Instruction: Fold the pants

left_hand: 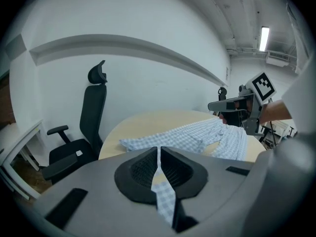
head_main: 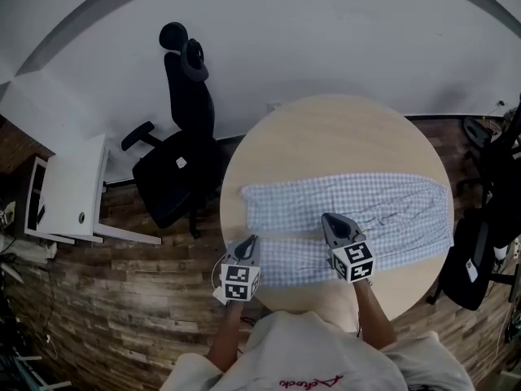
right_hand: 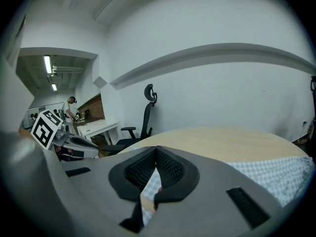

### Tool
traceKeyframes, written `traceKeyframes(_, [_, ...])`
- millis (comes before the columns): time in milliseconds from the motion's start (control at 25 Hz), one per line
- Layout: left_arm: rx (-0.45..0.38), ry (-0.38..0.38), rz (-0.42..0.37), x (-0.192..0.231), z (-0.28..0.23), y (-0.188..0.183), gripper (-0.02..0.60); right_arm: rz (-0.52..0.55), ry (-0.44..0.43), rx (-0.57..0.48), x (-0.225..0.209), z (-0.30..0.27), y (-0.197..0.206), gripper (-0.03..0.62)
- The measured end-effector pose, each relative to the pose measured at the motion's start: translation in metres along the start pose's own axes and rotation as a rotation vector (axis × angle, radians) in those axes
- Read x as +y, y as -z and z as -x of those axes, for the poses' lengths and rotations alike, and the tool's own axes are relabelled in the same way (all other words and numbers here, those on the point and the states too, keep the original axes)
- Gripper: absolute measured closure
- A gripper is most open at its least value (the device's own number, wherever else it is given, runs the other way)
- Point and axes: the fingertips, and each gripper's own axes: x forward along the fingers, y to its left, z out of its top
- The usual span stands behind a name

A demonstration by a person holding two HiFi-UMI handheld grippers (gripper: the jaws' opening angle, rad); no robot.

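Observation:
Blue-and-white checked pants [head_main: 366,206] lie spread across the round wooden table [head_main: 326,129]. My left gripper [head_main: 251,241] is at their near left edge, shut on a strip of the checked cloth that shows between its jaws [left_hand: 158,149]. My right gripper [head_main: 327,218] is over the middle of the pants, shut with checked cloth pinched below its pads [right_hand: 156,149]. From the left gripper view the pants [left_hand: 197,135] stretch away toward the right gripper [left_hand: 232,105]. The left gripper [right_hand: 74,144] shows at the left of the right gripper view.
A black office chair [head_main: 183,149] stands just left of the table. A white desk [head_main: 73,190] is further left. Another dark chair [head_main: 476,259] sits at the table's right edge. A person [right_hand: 71,107] stands far off in the room.

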Motion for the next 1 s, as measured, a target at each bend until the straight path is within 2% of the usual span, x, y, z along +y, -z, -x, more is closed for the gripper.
traceKeyframes(360, [0.046,0.000,0.054,0.063,-0.054,-0.004,0.538,-0.050,0.055,0.085,-0.029,-0.055,0.021,0.565])
traceKeyframes(600, [0.081,0.002,0.168,0.091,-0.089,0.009,0.535,-0.062,0.041,0.145,-0.030,-0.086,0.043,0.565])
traceKeyframes(680, [0.085,0.000,0.208,0.099,-0.101,0.010,0.506,-0.063,0.036,0.156,-0.033,-0.095,0.047,0.565])
traceKeyframes(720, [0.085,-0.001,0.230,0.105,-0.107,0.009,0.460,-0.063,0.036,0.162,-0.034,-0.100,0.048,0.565])
traceKeyframes(880, [0.080,-0.023,0.313,0.128,-0.130,0.003,0.425,-0.055,0.039,0.171,-0.039,-0.113,0.047,0.565])
traceKeyframes(1000, [0.116,-0.027,0.345,0.139,-0.149,0.003,0.423,-0.055,0.038,0.169,-0.043,-0.120,0.045,0.565])
